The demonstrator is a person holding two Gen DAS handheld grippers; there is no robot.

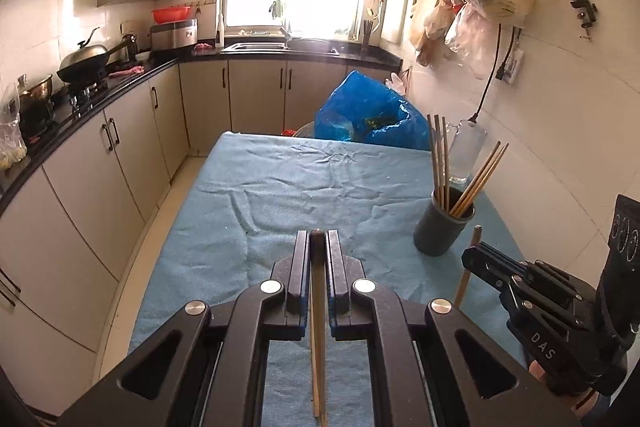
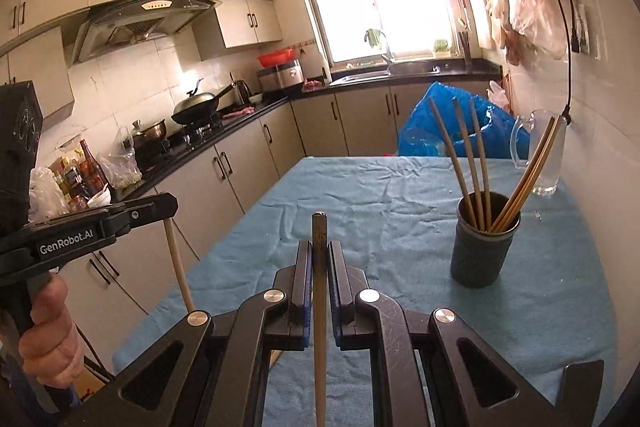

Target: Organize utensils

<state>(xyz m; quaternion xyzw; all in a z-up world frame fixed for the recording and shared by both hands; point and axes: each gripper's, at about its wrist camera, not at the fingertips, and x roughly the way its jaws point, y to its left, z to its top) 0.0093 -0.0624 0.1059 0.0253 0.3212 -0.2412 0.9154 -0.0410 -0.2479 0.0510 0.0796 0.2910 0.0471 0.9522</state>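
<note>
Each gripper's fingers, left (image 1: 319,241) and right (image 2: 320,251), pinched one chopstick (image 1: 318,307); the dark holder (image 2: 483,251) held perhaps six chopsticks (image 2: 472,163).

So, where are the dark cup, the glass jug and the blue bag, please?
cup (image 2: 478,259), right wrist view, on its outer wall.
jug (image 2: 554,163), right wrist view, on its clear body.
bag (image 1: 360,107), left wrist view, on its crumpled front.
</note>
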